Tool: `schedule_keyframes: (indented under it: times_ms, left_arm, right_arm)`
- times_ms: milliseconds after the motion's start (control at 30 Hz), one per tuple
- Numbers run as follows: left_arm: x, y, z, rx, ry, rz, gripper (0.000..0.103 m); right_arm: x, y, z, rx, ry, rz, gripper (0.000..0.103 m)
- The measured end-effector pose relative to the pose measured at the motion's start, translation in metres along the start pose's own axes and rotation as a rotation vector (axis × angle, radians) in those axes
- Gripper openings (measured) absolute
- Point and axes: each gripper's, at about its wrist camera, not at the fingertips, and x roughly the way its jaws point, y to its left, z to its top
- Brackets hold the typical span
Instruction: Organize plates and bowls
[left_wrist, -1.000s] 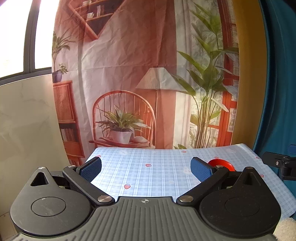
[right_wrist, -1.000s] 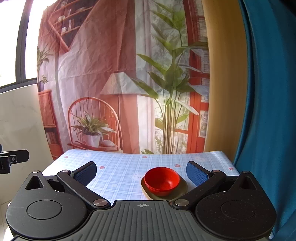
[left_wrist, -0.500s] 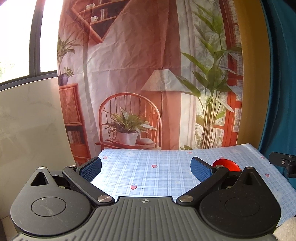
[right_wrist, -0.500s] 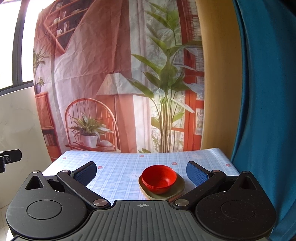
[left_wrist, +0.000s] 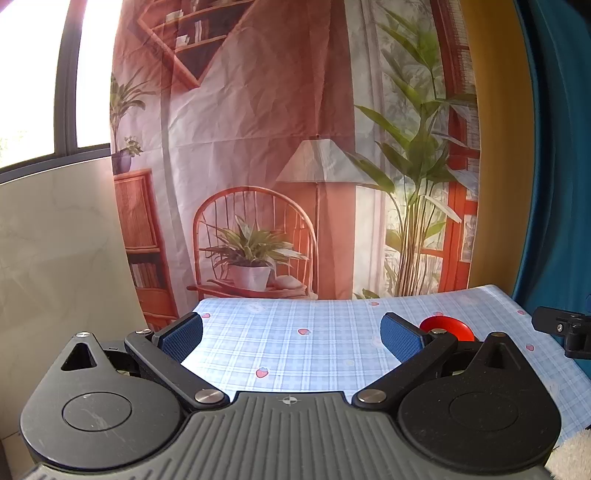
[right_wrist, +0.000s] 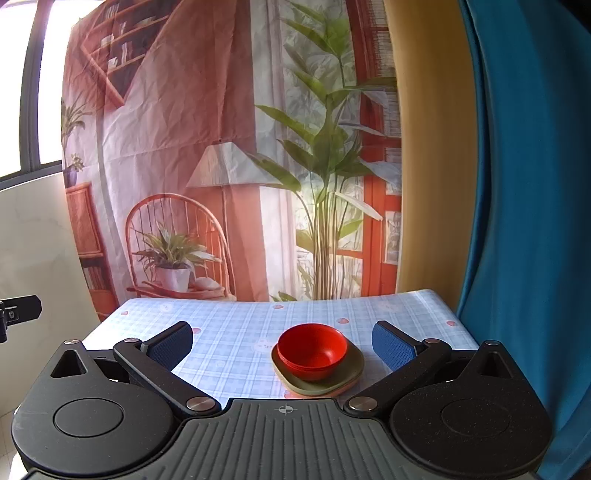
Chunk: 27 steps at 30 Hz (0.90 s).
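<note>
A red bowl (right_wrist: 312, 350) sits nested on another red bowl, on an olive green plate (right_wrist: 347, 373) that lies over a pinkish plate, on the blue checked tablecloth (right_wrist: 236, 332). My right gripper (right_wrist: 282, 341) is open and empty, held back from the stack, which lies between its fingers in view. My left gripper (left_wrist: 291, 334) is open and empty above the table's left part. In the left wrist view only the red bowl's rim (left_wrist: 448, 326) shows behind the right finger.
A printed backdrop (right_wrist: 229, 147) hangs behind the table. A blue curtain (right_wrist: 524, 221) hangs at the right. The right gripper's body (left_wrist: 565, 326) shows at the left view's right edge. A pale wall (left_wrist: 55, 258) stands left.
Both grippers have drawn back and risen a little, so the table and bowl stack sit lower and farther in view. Both stay open and empty.
</note>
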Motion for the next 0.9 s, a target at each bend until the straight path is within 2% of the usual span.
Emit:
schedule_keyframes:
  times_ms: [900]
  left_arm:
    - [0.0057,0.0055,-0.0019,0.013,0.024,-0.035,0.103]
  right_arm:
    - [0.0005,-0.0078,-0.0047,0.02,0.003,-0.007,0.103]
